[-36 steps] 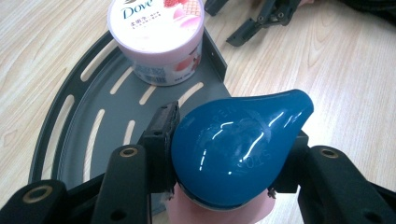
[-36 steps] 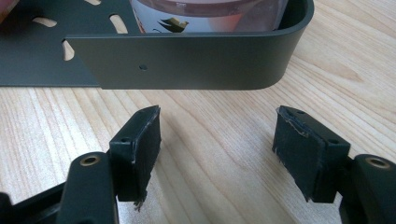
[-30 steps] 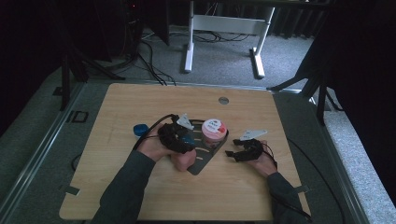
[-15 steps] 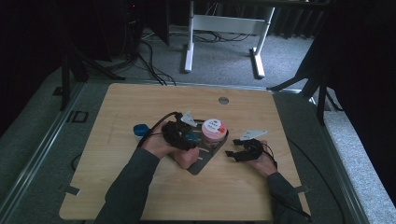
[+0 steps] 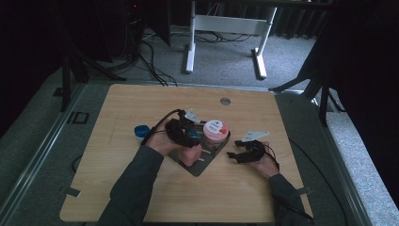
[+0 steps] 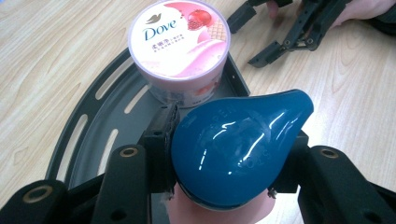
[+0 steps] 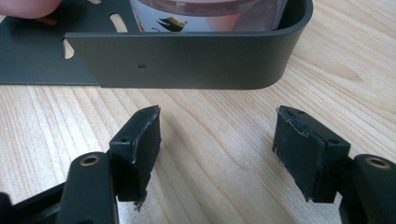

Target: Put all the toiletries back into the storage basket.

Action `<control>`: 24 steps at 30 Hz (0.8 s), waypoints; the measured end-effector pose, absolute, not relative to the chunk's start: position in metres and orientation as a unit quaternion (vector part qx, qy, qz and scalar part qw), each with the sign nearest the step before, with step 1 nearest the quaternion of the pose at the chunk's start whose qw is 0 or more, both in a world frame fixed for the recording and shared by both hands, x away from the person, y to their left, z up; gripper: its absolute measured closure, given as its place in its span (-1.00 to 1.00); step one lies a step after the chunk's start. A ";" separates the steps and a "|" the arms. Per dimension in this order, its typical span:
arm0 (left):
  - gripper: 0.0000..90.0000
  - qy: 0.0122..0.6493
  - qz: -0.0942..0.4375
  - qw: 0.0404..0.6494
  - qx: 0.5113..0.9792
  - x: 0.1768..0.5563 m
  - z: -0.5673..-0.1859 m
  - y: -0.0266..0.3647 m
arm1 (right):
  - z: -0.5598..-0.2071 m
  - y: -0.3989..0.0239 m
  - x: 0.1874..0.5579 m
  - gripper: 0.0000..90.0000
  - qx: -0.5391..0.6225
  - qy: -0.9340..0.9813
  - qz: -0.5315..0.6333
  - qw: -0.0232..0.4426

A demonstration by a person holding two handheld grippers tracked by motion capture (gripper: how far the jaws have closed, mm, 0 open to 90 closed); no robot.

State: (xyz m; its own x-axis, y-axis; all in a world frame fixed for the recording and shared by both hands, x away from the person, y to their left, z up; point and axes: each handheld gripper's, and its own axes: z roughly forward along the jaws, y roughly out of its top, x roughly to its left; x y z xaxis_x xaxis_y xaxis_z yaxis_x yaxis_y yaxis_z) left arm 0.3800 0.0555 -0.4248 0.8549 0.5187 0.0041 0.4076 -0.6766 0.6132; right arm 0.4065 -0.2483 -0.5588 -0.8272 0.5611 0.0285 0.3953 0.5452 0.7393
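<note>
My left gripper [image 6: 229, 156] is shut on a pink bottle [image 5: 190, 155] with a glossy blue teardrop cap [image 6: 238, 149]; the pads press on both sides just under the cap. The bottle is over the near part of a dark grey metal tray [image 5: 200, 167]. Whether it rests on the tray I cannot tell. A pink Dove tub [image 6: 180, 46] stands upright in the tray just beyond the cap. My right gripper [image 7: 217, 149] lies on the wood to the right of the tray, open, with nothing between its pads. It faces the tray's rounded wall [image 7: 187, 60].
A small blue round object [image 5: 141, 133] sits on the wooden table [image 5: 117, 188] left of my left hand. A metal grommet [image 5: 225, 101] is set in the table's far middle. Beyond the table are cables and a white desk frame [image 5: 226, 28].
My left gripper with the bottle has edged slightly right, toward the tub. The right gripper has stayed where it was.
</note>
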 end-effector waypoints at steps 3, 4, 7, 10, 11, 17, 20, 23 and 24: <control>0.18 0.258 0.089 0.312 0.910 0.383 -0.426 0.055 | -0.559 -0.248 0.407 -0.29 0.274 0.872 0.390 0.106; 0.18 0.260 0.088 0.312 0.910 0.384 -0.426 0.055 | -0.559 -0.248 0.407 -0.29 0.274 0.872 0.391 0.105; 0.18 0.264 0.091 0.315 0.907 0.386 -0.426 0.054 | -0.559 -0.248 0.407 -0.29 0.274 0.872 0.391 0.106; 0.18 0.265 0.093 0.323 0.904 0.388 -0.425 0.054 | -0.559 -0.248 0.407 -0.29 0.274 0.872 0.391 0.106; 0.18 0.267 0.090 0.325 0.903 0.390 -0.425 0.055 | -0.559 -0.248 0.407 -0.29 0.274 0.873 0.390 0.107; 0.18 0.274 0.092 0.323 0.901 0.394 -0.429 0.054 | -0.559 -0.248 0.407 -0.29 0.273 0.872 0.391 0.107; 0.18 0.276 0.092 0.322 0.901 0.396 -0.429 0.055 | -0.559 -0.248 0.407 -0.29 0.273 0.872 0.391 0.107; 0.18 0.279 0.097 0.324 0.899 0.398 -0.429 0.055 | -0.559 -0.248 0.407 -0.29 0.274 0.872 0.391 0.107; 0.18 0.281 0.096 0.324 0.898 0.399 -0.429 0.055 | -0.559 -0.248 0.407 -0.29 0.274 0.872 0.391 0.106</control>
State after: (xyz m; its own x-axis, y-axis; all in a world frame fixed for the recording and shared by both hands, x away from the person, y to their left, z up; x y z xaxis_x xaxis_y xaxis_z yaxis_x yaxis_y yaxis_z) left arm 0.3986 0.0551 -0.4293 0.8236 0.5671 -0.0097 0.4429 -0.6324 0.6356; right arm 0.4068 -0.2484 -0.5589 -0.8276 0.5606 0.0283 0.3942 0.5446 0.7403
